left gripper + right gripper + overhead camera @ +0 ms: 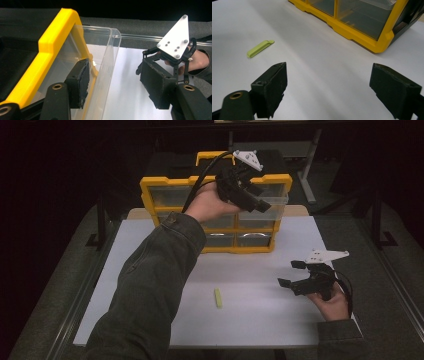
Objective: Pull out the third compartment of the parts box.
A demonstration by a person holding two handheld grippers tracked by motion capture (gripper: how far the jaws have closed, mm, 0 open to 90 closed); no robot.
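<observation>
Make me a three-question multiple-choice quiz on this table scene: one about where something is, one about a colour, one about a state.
1. Where does the small green stick lie?
A. inside a drawer
B. on the white table top, in front of the cabinet
C. between the right gripper's jaws

2. What colour is the frame of the drawer cabinet?
A. yellow
B. red
C. blue

3. How do the jaws of the right gripper stand?
A. shut on the stick
B. shut on nothing
C. open, holding nothing

Key: 1 B, the stick rests on the bare table top away from both grippers; 2 A, the frame shows yellow in all three views; 3 C, the right gripper view shows a wide gap with only table between the jaws.
</observation>
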